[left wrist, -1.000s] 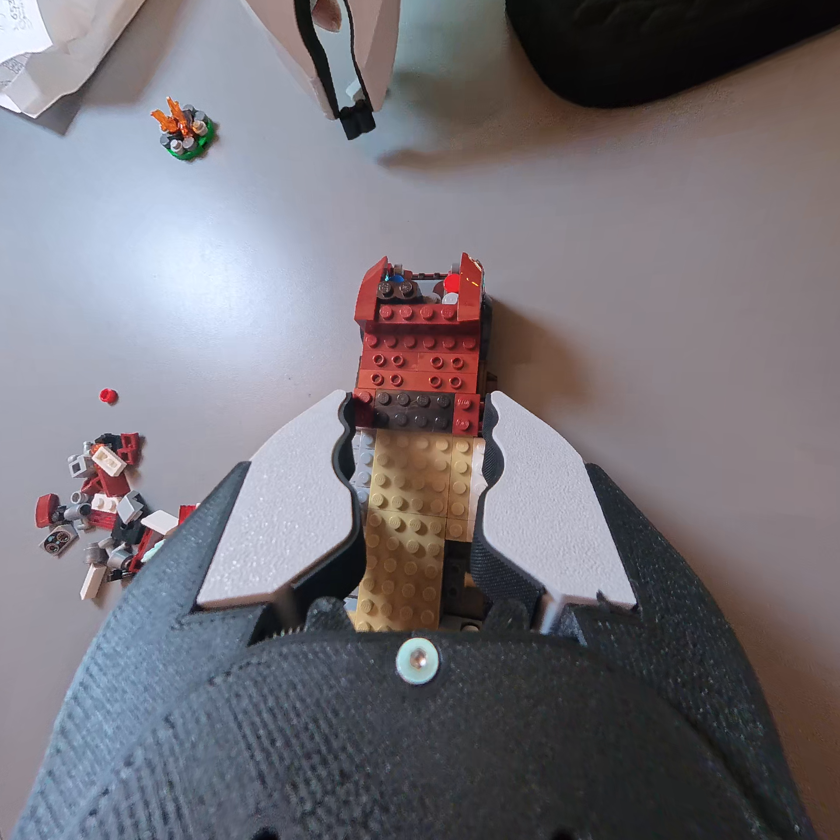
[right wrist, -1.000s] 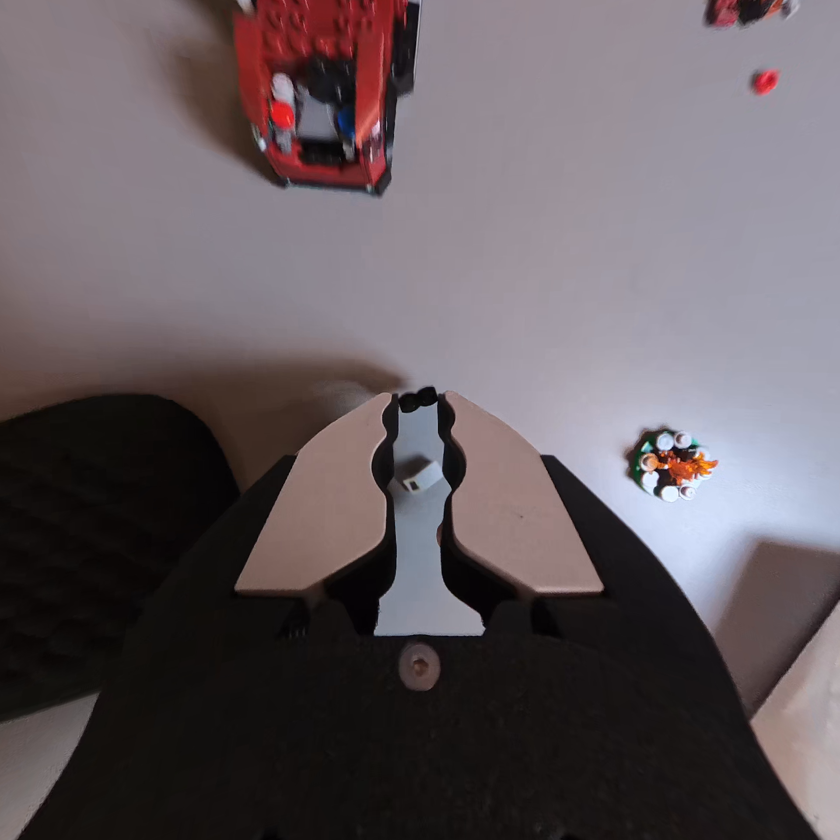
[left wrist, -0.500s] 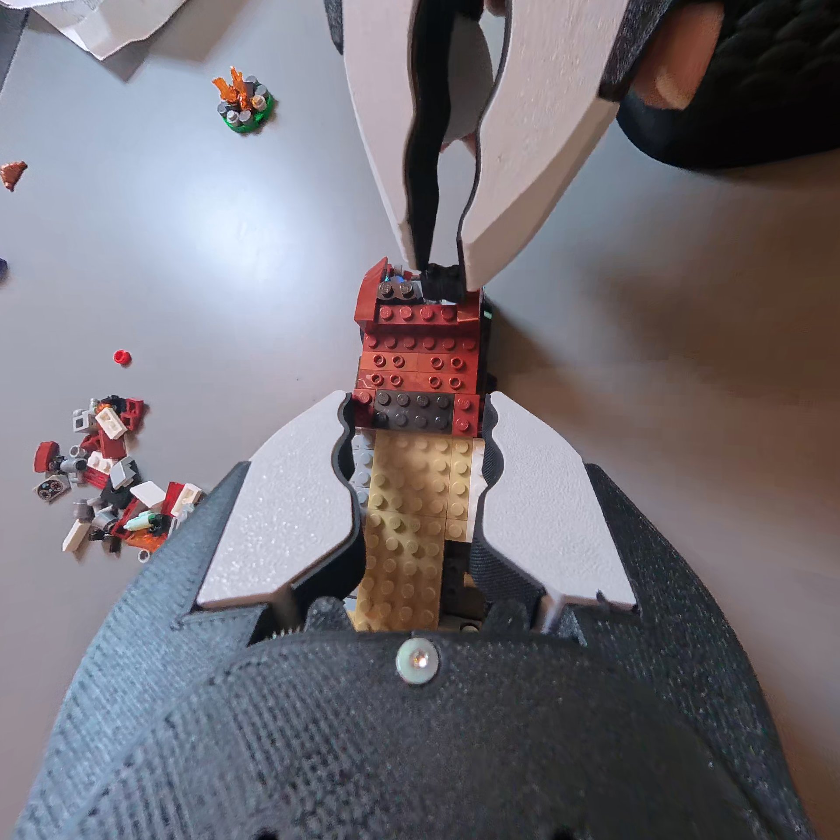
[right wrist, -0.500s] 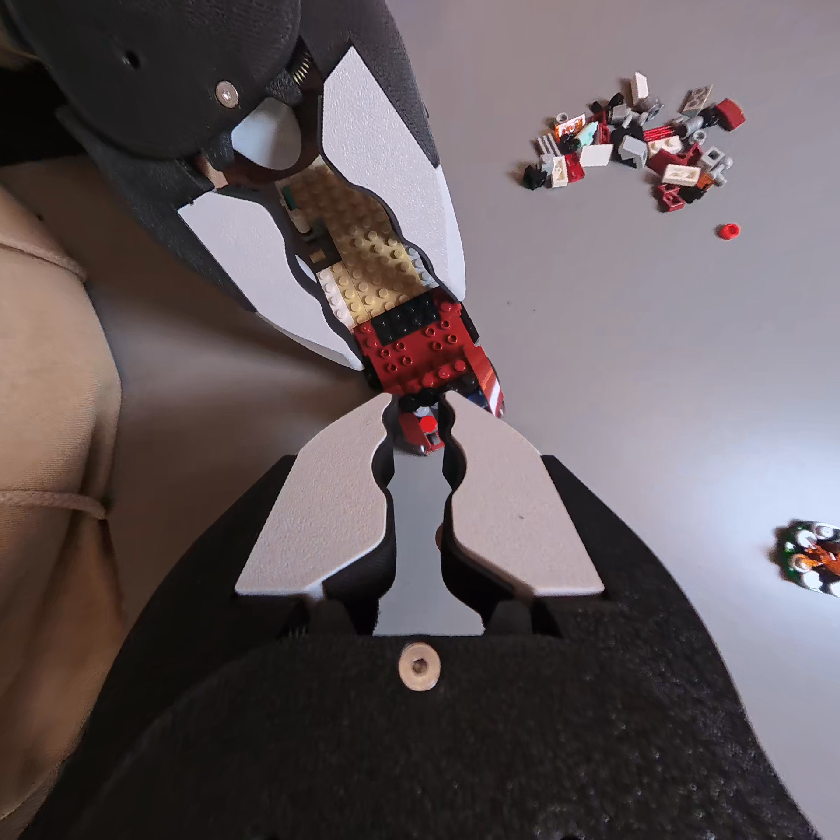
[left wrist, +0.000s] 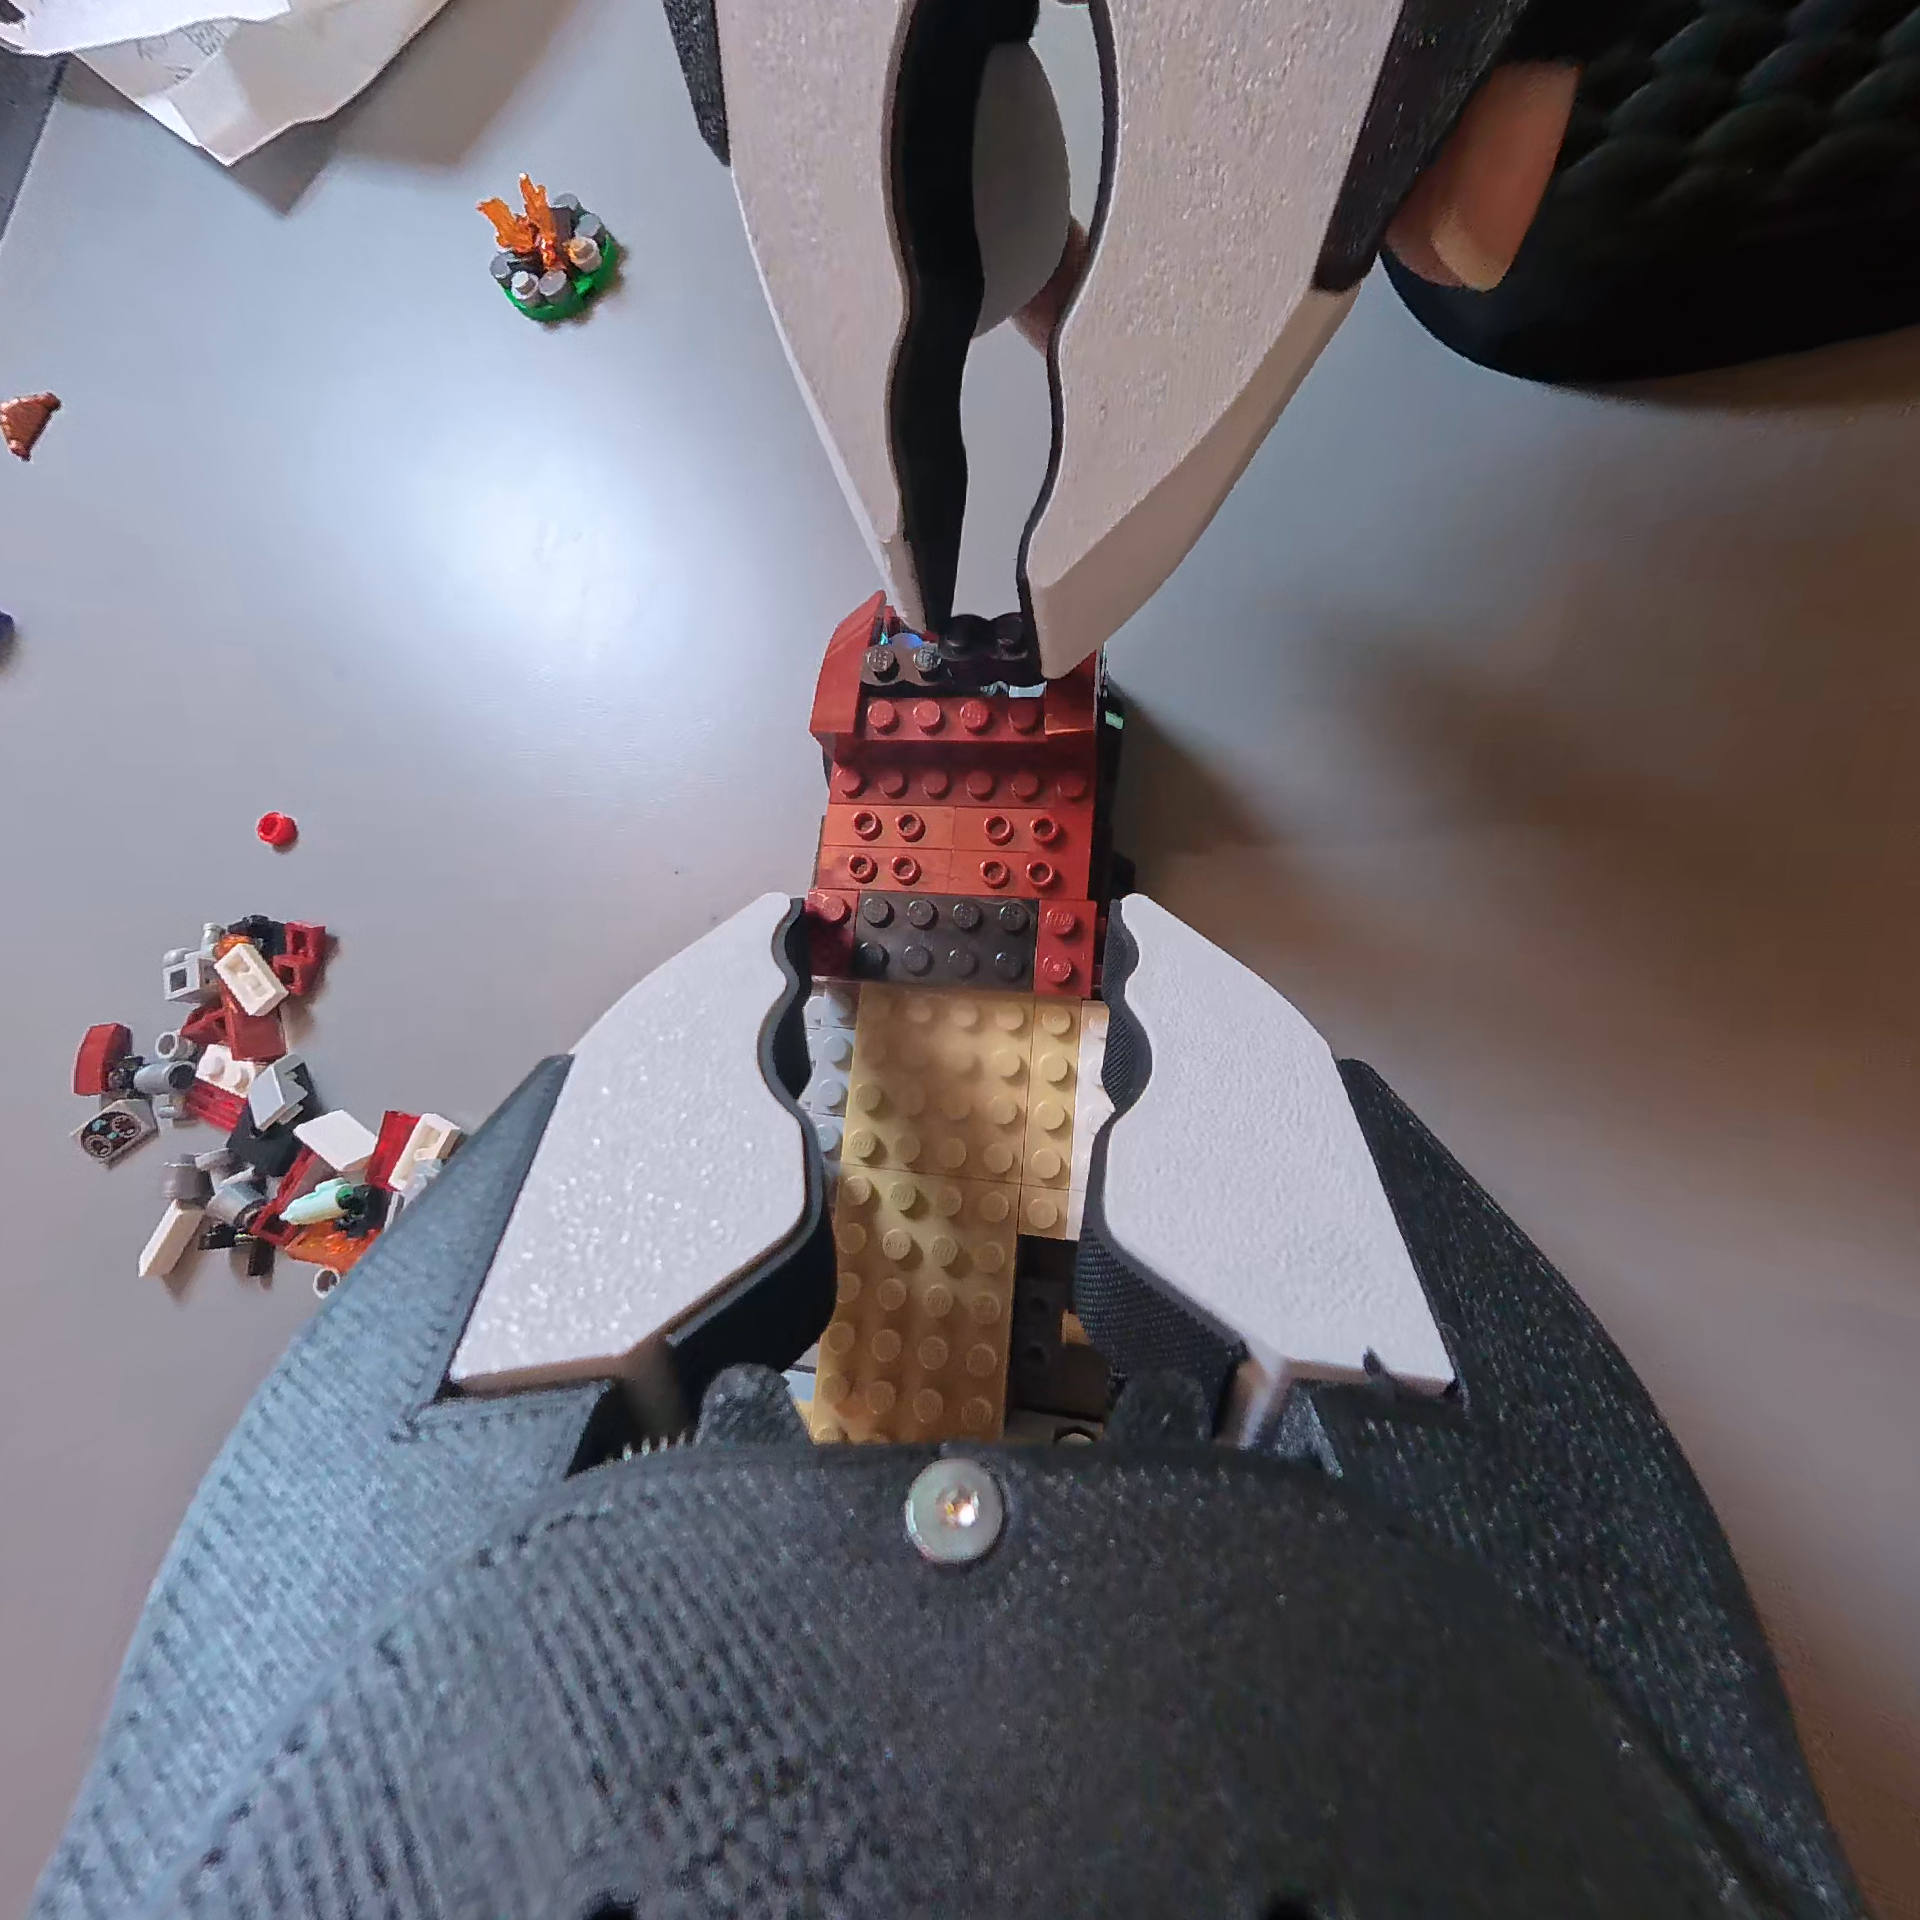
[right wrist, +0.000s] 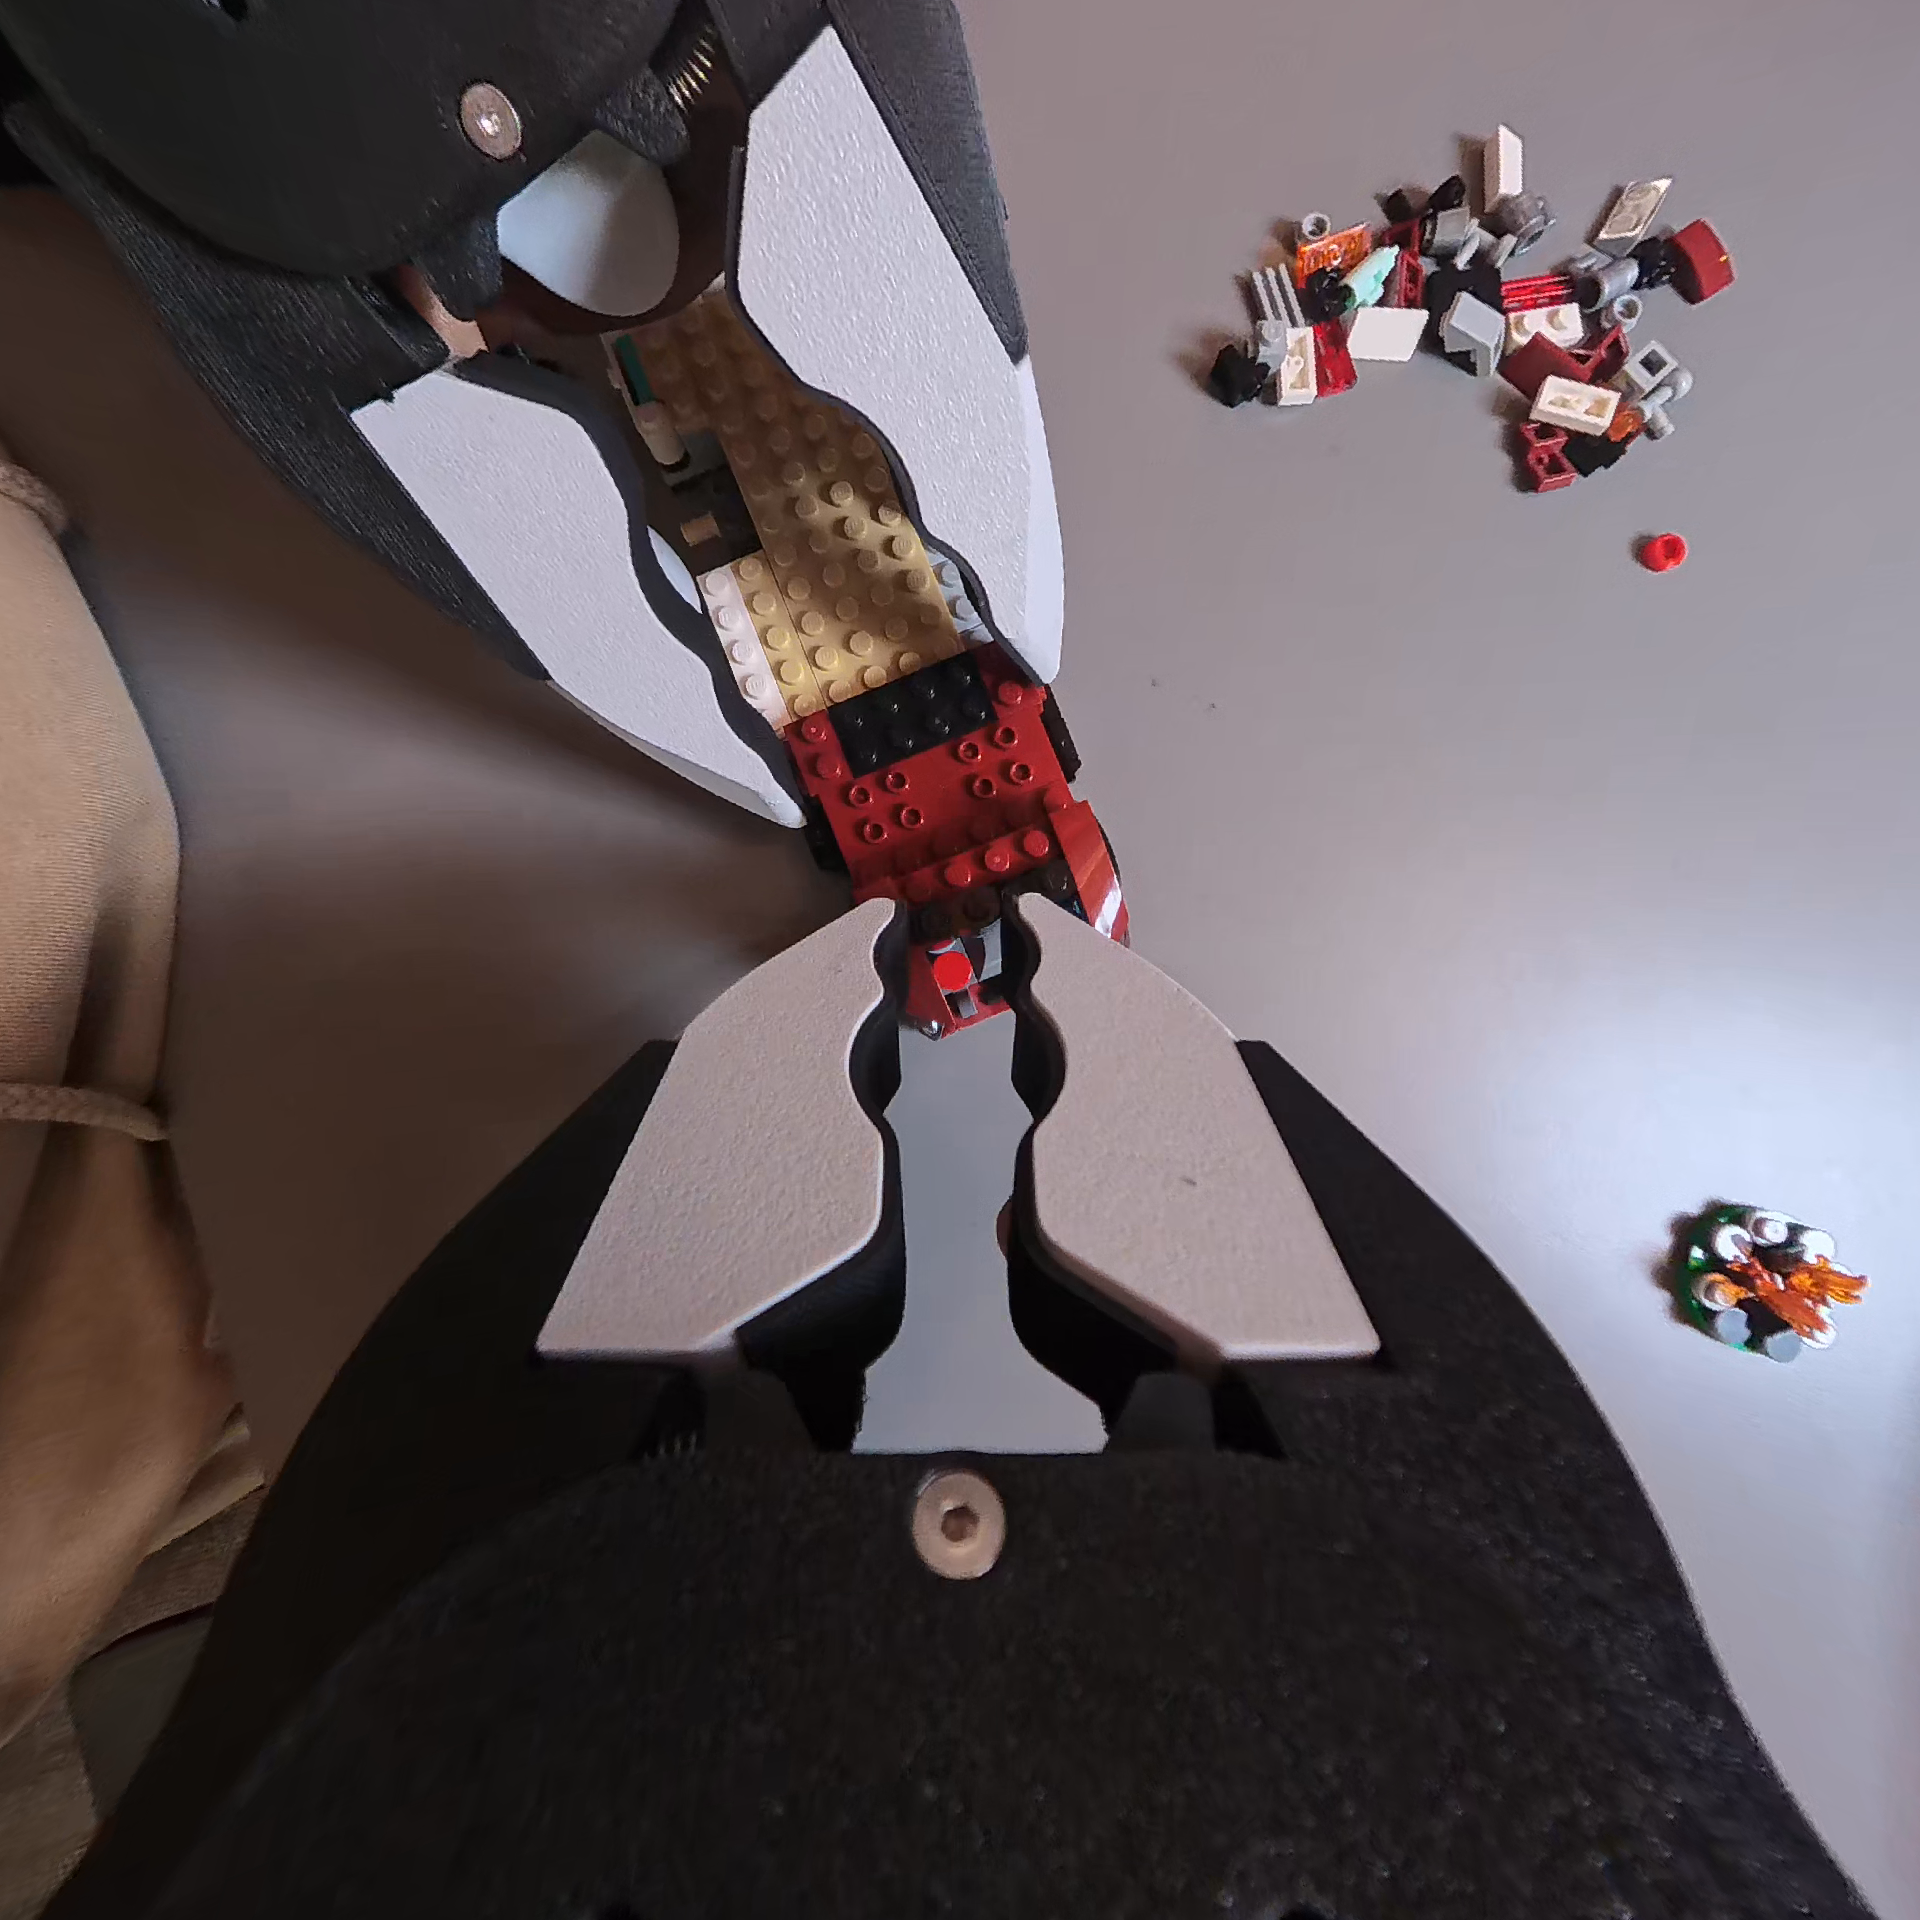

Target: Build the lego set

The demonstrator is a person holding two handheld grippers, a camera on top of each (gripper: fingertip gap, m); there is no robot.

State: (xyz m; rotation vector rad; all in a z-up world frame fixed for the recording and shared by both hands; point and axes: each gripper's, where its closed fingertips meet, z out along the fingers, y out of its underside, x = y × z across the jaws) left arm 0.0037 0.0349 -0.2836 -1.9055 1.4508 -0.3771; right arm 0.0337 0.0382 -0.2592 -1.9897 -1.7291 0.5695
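Observation:
My left gripper (left wrist: 956,925) is shut on a brick-built vehicle (left wrist: 961,831) with a dark red front, a black plate and a tan rear deck. Its pads press on both sides of the vehicle. The vehicle also shows in the right wrist view (right wrist: 935,790), with the left gripper (right wrist: 914,738) around it. My right gripper (right wrist: 954,914) comes at the vehicle's front end from the opposite side. It is shut on a small black brick (left wrist: 982,636), which sits against the top of the front end. The right gripper (left wrist: 982,623) shows from above in the left wrist view.
A pile of loose small bricks (left wrist: 239,1101) lies on the grey table (left wrist: 520,571), with a red round stud (left wrist: 275,828) nearby. A small campfire build on a green base (left wrist: 551,255) stands farther off. White paper (left wrist: 208,73) and a black padded thing (left wrist: 1714,156) lie at the far edge. Left tips to right tips: about 5 cm. The left tips stand about 15 cm off the red round stud (left wrist: 275,828). The right camera catches it too, in the right wrist view (right wrist: 1659,551).
My right gripper has come from far off to the vehicle's front end with the black brick between its tips. My left gripper has stayed shut on the vehicle.

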